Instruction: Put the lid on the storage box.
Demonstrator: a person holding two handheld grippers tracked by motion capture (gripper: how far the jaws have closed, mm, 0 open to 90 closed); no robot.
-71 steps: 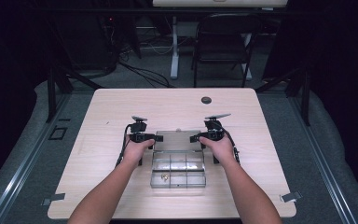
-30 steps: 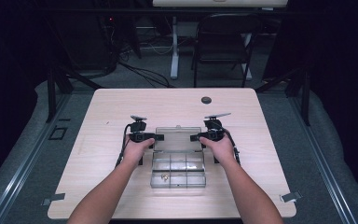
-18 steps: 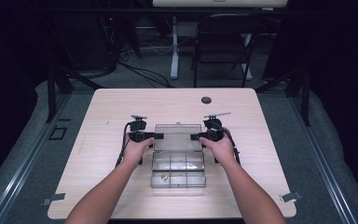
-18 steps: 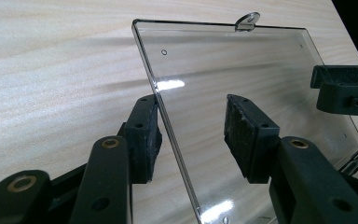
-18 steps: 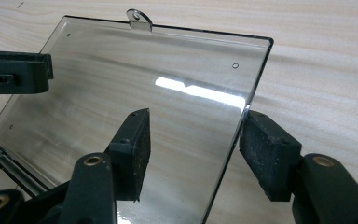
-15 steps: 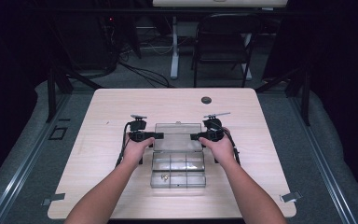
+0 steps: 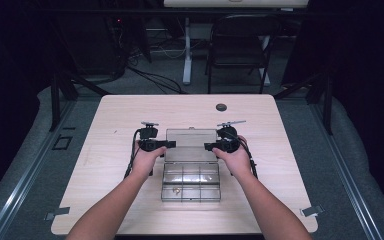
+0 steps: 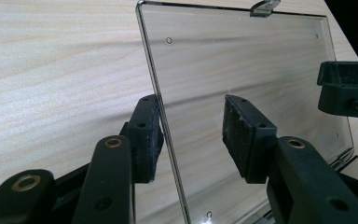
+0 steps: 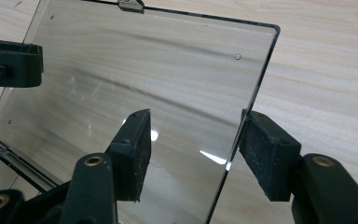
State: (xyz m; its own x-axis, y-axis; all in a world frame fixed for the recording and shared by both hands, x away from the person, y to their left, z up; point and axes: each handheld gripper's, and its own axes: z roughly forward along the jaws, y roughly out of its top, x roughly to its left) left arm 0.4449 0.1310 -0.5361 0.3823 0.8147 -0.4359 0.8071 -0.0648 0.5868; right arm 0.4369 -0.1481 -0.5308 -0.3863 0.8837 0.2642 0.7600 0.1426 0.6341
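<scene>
On the table, the high view reveals the box's compartments.

left gripper: fingers closing, gap remains | right gripper: fingers apart, level

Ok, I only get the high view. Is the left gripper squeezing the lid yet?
Observer: Not yet. The lid's edge is between the left gripper's pads, but there is a gap on one side. The jaws have just been closing.
Operator: And the right one?
Observer: The right gripper straddles the lid's other edge too, and one pad is clearly off it.
Operator: What's that bump on the lid's top?
Observer: A small clear latch, sticking up from the middle of the far edge.
</scene>
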